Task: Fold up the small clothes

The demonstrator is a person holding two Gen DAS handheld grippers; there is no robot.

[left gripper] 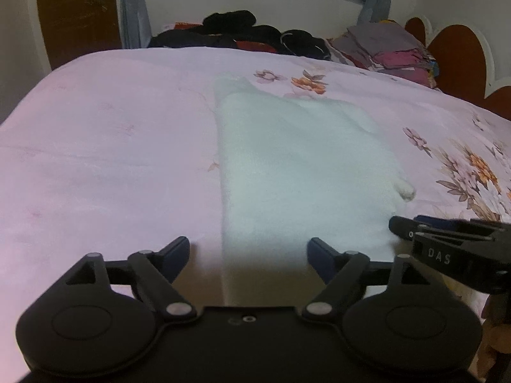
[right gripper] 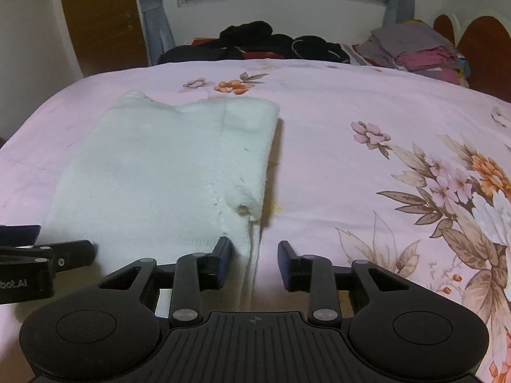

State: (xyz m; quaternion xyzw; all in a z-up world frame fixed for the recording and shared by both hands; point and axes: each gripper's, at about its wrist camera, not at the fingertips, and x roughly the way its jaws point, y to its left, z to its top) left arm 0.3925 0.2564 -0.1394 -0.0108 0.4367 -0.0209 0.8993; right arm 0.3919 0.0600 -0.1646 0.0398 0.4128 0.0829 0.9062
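Both black two-finger grippers, left (left gripper: 248, 253) and right (right gripper: 255, 263), gape wide and empty at the near edge of the white knitted garment (right gripper: 159, 172), apparently poised to pinch its two near corners for folding.

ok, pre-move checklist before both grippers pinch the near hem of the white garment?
1. Left gripper open: ok, jaws spread wide.
2. Right gripper open: ok, nothing between the fingers.
3. Left straddles the white garment left edge at the near hem: ok.
4. Right straddles its right edge: ok, the folded edge runs between the fingers.
5. Garment flat on the floral bedsheet: mostly ok; folded-in sleeve sits bulky along the right side.
6. Fingers low enough to catch all layers: cannot tell.
7. Fold path clear: ok, dark clothes pile lies at the far end.
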